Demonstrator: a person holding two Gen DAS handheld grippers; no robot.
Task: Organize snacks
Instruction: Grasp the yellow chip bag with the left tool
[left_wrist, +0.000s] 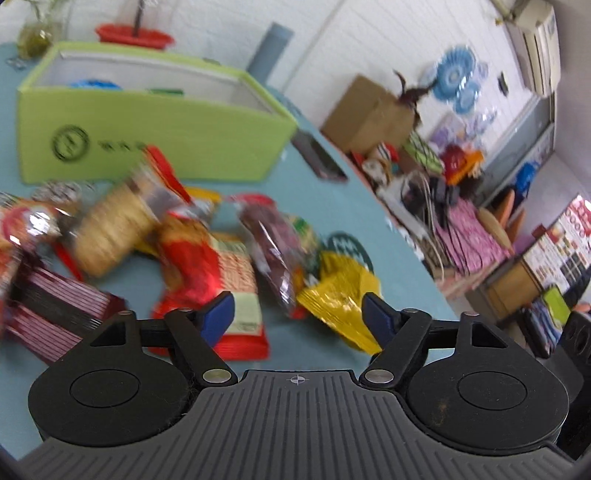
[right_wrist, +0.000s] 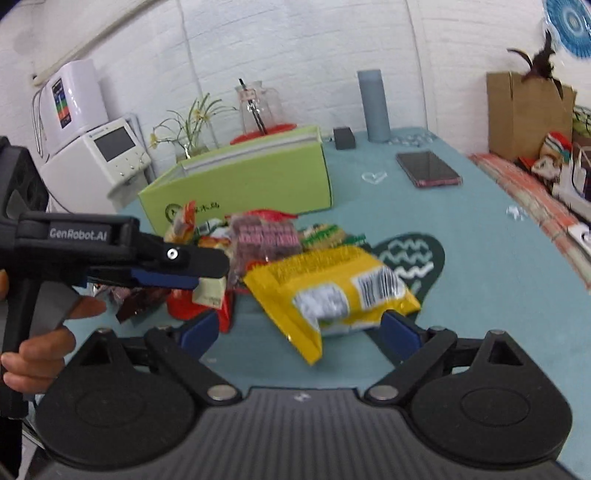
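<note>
Though blurred, yellow packet (right_wrist: 332, 291) seemingly between jaws.

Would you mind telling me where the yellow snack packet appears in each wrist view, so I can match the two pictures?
Left wrist view: the yellow snack packet lies lower centre-right, just beyond the right finger of the open left tongs.
Right wrist view: it fills the centre, between the fingers of the open right tongs, barcode side up.
Shared landmark: the green box stands behind the snack pile in both.
</note>
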